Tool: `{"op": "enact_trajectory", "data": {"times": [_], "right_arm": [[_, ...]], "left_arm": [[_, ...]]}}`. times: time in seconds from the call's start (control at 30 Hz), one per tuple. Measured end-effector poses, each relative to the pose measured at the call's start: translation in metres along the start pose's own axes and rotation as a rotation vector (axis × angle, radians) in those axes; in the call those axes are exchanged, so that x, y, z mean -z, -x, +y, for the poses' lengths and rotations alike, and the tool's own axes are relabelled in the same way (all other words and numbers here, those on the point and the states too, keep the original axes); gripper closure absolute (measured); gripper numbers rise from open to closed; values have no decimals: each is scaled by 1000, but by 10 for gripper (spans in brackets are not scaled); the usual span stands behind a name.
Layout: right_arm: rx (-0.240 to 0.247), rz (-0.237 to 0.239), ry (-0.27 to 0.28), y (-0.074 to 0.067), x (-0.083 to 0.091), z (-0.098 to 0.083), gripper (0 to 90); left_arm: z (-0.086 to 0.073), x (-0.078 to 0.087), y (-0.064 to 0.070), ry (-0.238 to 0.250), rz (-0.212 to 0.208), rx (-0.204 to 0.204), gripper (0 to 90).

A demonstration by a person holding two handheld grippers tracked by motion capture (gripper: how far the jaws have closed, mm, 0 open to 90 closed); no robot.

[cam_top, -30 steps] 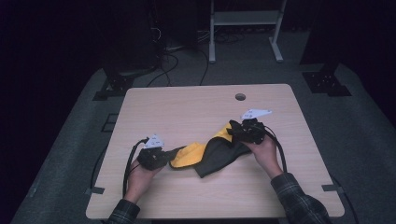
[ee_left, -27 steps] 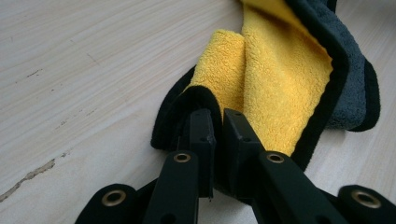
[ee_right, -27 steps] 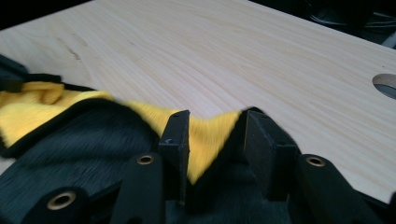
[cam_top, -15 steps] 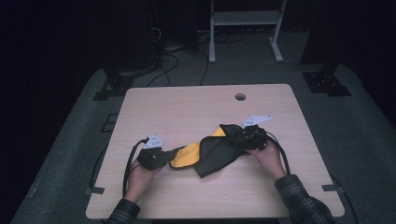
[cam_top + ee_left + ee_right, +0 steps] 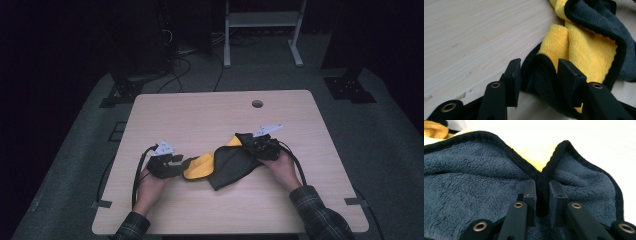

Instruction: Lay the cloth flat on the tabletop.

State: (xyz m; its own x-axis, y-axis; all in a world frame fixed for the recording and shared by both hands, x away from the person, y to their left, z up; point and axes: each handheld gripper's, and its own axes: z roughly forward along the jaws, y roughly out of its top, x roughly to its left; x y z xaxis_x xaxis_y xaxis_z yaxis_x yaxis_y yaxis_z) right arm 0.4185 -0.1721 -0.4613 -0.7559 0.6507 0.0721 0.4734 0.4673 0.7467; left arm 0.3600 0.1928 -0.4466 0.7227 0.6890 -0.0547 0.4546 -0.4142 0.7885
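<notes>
A cloth (image 5: 227,162), dark grey on one side and yellow on the other with a black hem, lies crumpled on the wooden table (image 5: 200,115) between my two hands. My left gripper (image 5: 181,166) is at the cloth's left end. Its jaws have just been opening, and in the left gripper view they (image 5: 540,72) stand apart with a hemmed fold of cloth (image 5: 584,47) loose between them. My right gripper (image 5: 248,145) is at the cloth's right end. Its jaws have just been closing, and in the right gripper view they (image 5: 542,191) pinch a hemmed fold of the grey cloth (image 5: 474,182).
A round cable hole (image 5: 257,104) sits near the table's far edge. Black cables (image 5: 137,170) trail from both grippers toward the person. Beyond the table are a dark floor, cables and a white stand (image 5: 260,20).
My right gripper has sunk toward the table with the cloth's right end, and the cloth lies lower and flatter. The left hand has kept its place.
</notes>
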Motion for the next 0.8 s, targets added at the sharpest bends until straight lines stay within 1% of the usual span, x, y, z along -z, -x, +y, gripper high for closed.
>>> {"op": "enact_trajectory", "data": {"times": [0.07,0.2,0.3,0.37,0.47,0.53,0.57,0.67,0.7,0.8], "right_arm": [[7,-2,2,-1,3,1,777],[15,-3,16,-4,10,3,776],[22,-9,19,-5,17,3,775],[26,-9,26,-6,22,3,776],[28,-12,33,-7,29,1,775],[27,-16,38,-8,35,0,776],[32,-19,43,-8,38,0,777],[26,-23,64,-8,49,0,778],[25,-23,75,-8,54,0,778],[23,-32,105,-7,67,2,784]], "left_arm": [[3,-4,1,14,-3,0,508],[5,-10,2,-17,-6,-10,497],[6,-12,1,-22,3,-7,574],[7,-13,-1,-34,2,-7,644],[8,-15,-3,-42,-8,0,699],[8,-15,-2,-57,-12,-5,779],[8,-14,-2,-56,-16,-6,821],[10,-5,0,-27,-14,-8,842],[11,-1,-1,-9,-13,-10,843],[15,15,-3,63,-4,9,843]]}}
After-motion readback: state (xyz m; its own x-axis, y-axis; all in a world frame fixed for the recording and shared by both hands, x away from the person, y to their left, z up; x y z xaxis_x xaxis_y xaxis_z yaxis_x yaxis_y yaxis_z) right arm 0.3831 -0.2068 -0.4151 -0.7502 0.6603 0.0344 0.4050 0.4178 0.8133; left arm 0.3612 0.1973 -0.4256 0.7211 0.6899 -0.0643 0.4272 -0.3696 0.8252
